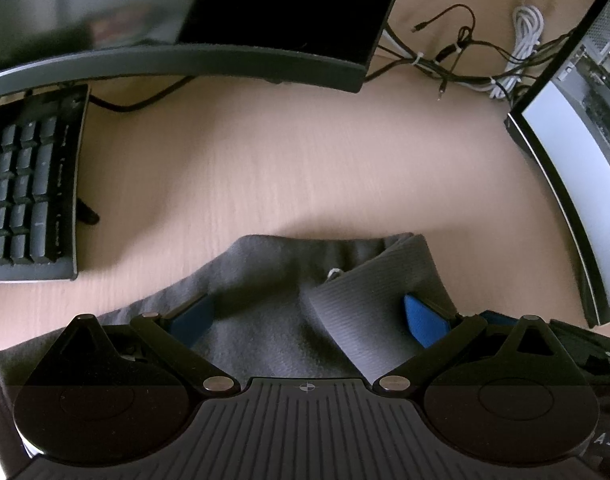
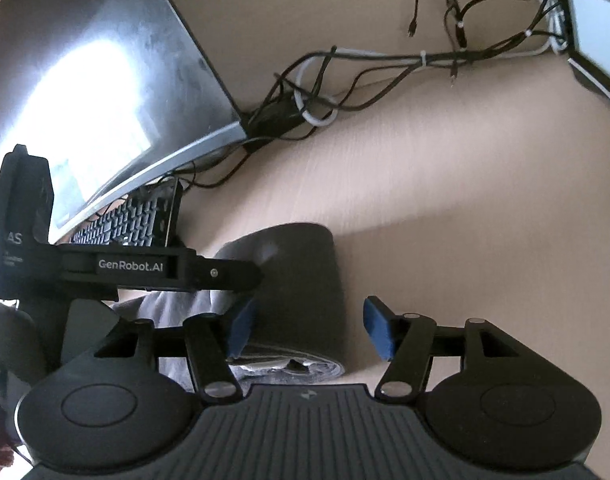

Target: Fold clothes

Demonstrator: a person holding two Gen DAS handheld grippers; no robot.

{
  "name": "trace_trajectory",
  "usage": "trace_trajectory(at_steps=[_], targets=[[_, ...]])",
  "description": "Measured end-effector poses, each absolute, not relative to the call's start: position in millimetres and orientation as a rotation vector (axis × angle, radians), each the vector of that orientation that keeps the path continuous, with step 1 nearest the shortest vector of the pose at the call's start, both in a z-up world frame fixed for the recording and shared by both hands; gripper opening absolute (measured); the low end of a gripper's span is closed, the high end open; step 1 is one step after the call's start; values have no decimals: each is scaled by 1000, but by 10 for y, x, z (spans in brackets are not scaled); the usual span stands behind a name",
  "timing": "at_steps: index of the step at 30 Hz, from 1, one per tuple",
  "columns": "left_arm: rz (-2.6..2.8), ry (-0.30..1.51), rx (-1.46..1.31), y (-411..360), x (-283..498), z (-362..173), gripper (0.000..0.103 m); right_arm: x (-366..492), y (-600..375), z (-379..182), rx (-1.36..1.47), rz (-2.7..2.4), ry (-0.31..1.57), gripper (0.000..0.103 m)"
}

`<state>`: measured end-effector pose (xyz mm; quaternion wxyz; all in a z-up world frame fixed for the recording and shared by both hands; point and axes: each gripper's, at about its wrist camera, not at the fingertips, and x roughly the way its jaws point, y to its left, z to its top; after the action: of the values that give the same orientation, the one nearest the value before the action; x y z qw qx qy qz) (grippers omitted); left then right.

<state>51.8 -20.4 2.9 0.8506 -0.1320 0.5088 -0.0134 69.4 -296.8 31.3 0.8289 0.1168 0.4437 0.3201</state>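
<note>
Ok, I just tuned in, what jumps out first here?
The grey garment, bunched on the wooden desk, lies right under both open grippers, left and right. Behind it a dark monitor looms over a black keyboard, with tangled cables toward the back.

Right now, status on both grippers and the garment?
Left gripper open over grey garment. Right gripper open, straddling its folded edge. Keyboard close left, clear of fold.

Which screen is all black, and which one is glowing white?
The big monitor behind the keyboard is black and switched off. The other screen, standing off to the right of the grey garment, glows white.
</note>
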Motion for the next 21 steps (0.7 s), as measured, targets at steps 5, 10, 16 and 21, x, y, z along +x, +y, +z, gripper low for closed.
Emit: trace_trajectory(at_steps=[5, 10, 16, 21], targets=[[-28, 1079, -283, -158, 510, 12, 103, 711, -2875, 302, 250, 705, 956, 62], [-32, 1080, -282, -148, 510, 8, 103, 685, -2853, 302, 246, 713, 962, 62], [-37, 1081, -280, -143, 520, 9, 103, 658, -2780, 312, 227, 705, 942, 47], [-49, 1080, -271, -180, 523, 22, 103, 607, -2800, 374, 205, 678, 920, 29]])
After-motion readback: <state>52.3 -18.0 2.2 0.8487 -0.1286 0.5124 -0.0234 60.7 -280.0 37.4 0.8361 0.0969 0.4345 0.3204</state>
